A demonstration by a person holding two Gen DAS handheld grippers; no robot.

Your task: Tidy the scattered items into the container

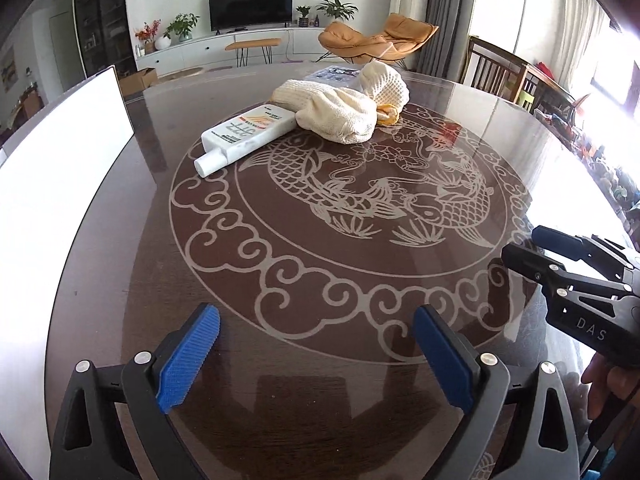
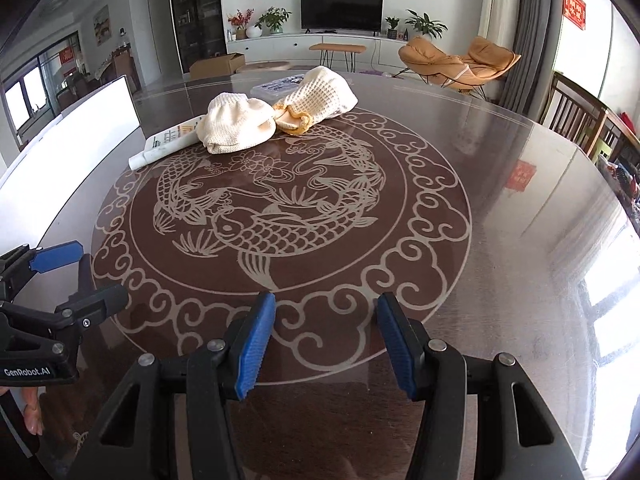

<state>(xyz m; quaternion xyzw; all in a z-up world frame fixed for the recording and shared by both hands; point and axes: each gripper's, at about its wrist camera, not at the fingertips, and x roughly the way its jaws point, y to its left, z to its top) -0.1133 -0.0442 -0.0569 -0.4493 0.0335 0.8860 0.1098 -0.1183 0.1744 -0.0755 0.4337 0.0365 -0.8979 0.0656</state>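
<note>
While both hand-held grippers, left (image 1: pixel 316 356) and right (image 2: pixel 326 344), hang open and empty, the bottle (image 1: pixel 244 136) and cloths (image 1: pixel 344 114) sit far across the table (image 1: pixel 360 400). Grabbing loose cloth could nudge the bottle rolling, I reckon.

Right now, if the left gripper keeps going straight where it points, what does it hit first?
Probably the bare glass tabletop: the left gripper is open and angled down at it, well short of the white bottle.
</note>
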